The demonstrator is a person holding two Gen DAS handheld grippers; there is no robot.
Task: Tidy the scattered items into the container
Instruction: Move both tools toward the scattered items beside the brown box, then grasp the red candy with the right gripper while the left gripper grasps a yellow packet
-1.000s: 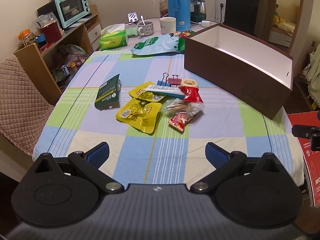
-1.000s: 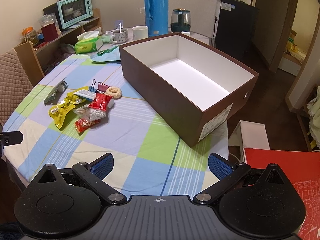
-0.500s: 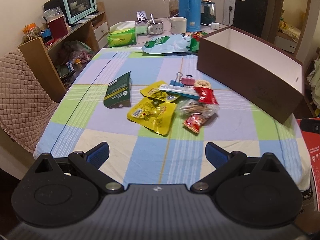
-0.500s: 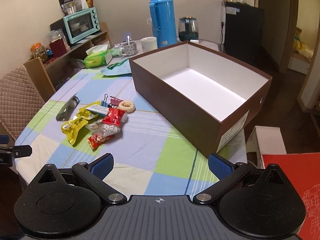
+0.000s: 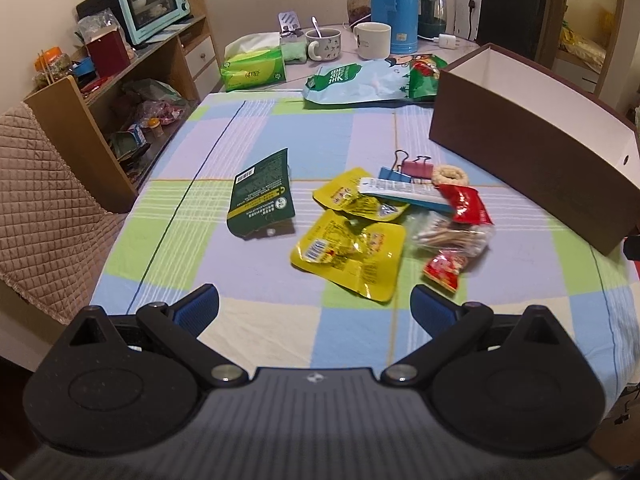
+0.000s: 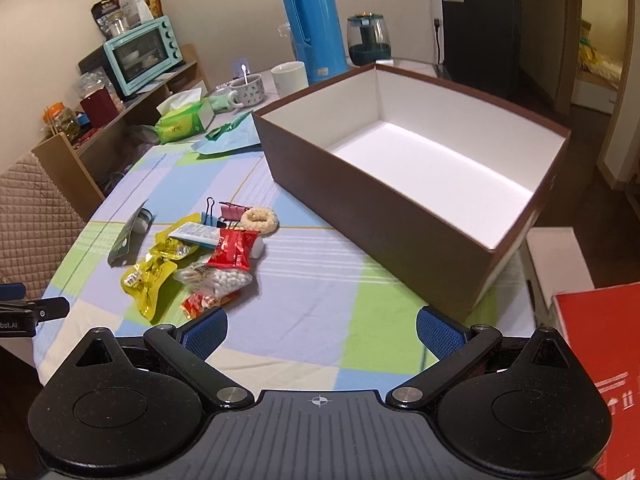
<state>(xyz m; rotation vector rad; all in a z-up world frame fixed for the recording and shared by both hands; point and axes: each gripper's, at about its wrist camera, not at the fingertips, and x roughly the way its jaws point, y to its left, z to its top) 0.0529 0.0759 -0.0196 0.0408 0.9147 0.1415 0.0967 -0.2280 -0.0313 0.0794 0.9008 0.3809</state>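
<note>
A brown box (image 6: 360, 196) with a white, bare inside stands on the checked tablecloth; its side wall (image 5: 520, 168) fills the right of the left wrist view. Scattered items lie left of it: a dark green packet (image 5: 262, 196), yellow snack packets (image 5: 352, 254), binder clips (image 5: 408, 166), a red packet (image 5: 464, 204), a bag of cotton swabs (image 5: 452, 236) and a ring-shaped snack (image 6: 260, 219). My left gripper (image 5: 314, 306) hovers open near the table's front edge, just short of the yellow packets. Farther right, my right gripper (image 6: 322, 330) is open too, holding nothing.
At the table's far end stand a blue thermos (image 6: 314, 24), mugs (image 5: 374, 40), a tissue pack (image 5: 254, 72) and a large snack bag (image 5: 360, 84). A shelf with a mint oven (image 5: 154, 0) and a padded chair (image 5: 44, 208) are left. A red box (image 6: 600, 360) sits right.
Both grippers have moved forward toward the table, so the pile and box look larger and nearer. Their fingers stay open and no item has shifted.
</note>
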